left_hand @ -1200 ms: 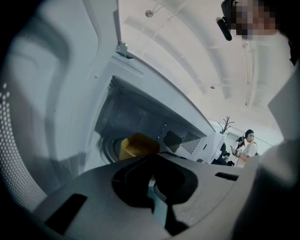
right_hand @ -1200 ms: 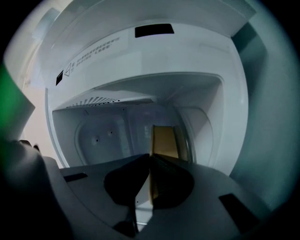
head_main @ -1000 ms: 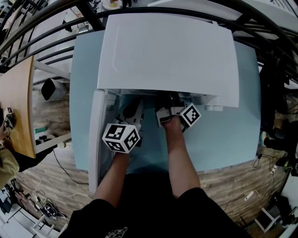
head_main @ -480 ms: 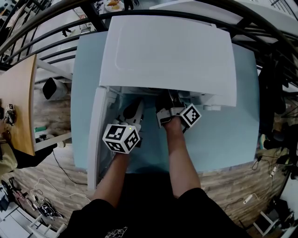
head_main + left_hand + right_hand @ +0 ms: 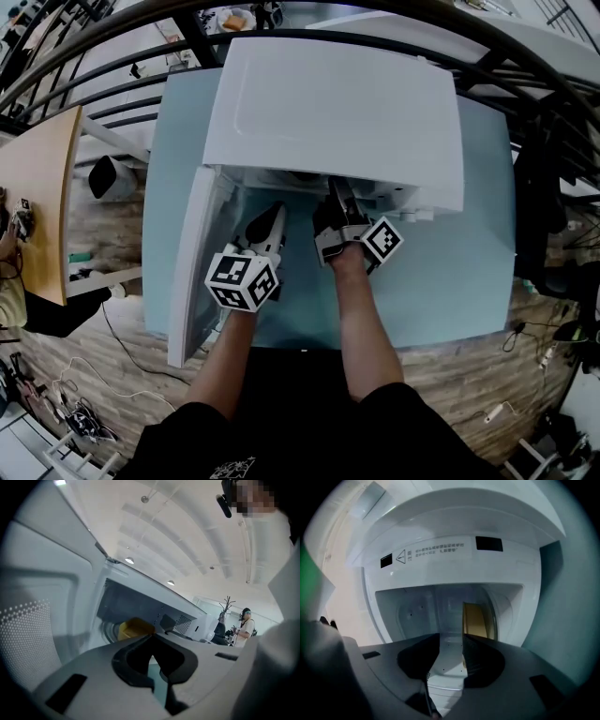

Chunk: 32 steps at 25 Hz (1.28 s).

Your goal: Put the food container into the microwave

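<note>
**Container is in: back out cleanly**

With the door (image 5: 192, 262) swung wide on the left, your left gripper (image 5: 151, 639) has its jaws pressed together on nothing. Your right gripper (image 5: 450, 639) has just been opening its jaws, which are now spread with only bare cavity floor between them. The yellow food container (image 5: 476, 620) sits inside the microwave (image 5: 337, 112), toward the right, just past the right jaw tip. Draw both grippers straight back over the desk (image 5: 450, 272) without brushing it, then go for the door. From above, the microwave's top hides the cavity. The jaw cuts off the container's lower edge, so you cannot tell whether it sits flat.
</note>
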{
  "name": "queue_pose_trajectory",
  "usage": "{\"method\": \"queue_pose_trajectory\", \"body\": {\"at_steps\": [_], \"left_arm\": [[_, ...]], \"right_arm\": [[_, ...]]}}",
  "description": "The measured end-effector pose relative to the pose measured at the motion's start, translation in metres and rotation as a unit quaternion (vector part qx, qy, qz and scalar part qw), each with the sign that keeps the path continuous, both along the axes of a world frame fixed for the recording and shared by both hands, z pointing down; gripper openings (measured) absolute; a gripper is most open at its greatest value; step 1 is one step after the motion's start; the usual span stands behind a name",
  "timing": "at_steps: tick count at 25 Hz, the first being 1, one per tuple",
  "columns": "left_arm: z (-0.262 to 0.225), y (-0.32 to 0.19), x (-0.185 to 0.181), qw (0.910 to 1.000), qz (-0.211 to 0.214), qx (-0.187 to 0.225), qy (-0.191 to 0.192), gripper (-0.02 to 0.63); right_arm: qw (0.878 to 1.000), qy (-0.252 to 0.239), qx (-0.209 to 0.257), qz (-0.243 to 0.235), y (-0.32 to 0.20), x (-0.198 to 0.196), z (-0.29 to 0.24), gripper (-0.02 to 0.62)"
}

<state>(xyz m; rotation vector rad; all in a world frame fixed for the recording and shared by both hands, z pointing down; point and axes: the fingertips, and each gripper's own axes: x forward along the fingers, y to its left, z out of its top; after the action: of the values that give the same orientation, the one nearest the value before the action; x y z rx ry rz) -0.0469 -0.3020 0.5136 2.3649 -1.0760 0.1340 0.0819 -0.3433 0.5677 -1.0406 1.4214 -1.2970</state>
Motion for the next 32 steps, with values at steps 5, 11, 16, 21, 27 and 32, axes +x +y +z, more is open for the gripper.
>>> {"method": "queue_pose_trajectory", "body": {"at_steps": [5,11,16,21,27,32], "left_arm": [[-0.014,0.016,0.006,0.9999,-0.007,0.011,-0.003,0.006],[-0.025,0.034,0.007,0.9997,-0.015,0.020,-0.005,0.006],[-0.042,0.058,0.010,0.9990,-0.027,0.035,-0.011,0.006],[-0.056,0.084,0.015,0.9989,-0.022,0.038,-0.014,0.006],[-0.071,0.120,0.023,0.9985,-0.023,0.047,-0.018,0.006],[-0.087,0.148,0.022,0.9969,-0.039,0.062,-0.029,0.006]], "right_arm": [[1.000,0.013,0.010,-0.021,0.023,0.001,-0.014,0.055],[0.999,0.018,0.022,-0.046,0.045,-0.001,-0.030,0.014],[0.995,0.048,0.043,-0.081,0.073,-0.001,-0.050,0.007],[0.988,0.091,0.059,-0.108,0.101,0.002,-0.078,0.006],[0.984,0.112,0.076,-0.118,0.137,0.017,-0.102,0.006],[0.973,0.158,0.093,-0.138,0.167,0.024,-0.126,0.006]]}}
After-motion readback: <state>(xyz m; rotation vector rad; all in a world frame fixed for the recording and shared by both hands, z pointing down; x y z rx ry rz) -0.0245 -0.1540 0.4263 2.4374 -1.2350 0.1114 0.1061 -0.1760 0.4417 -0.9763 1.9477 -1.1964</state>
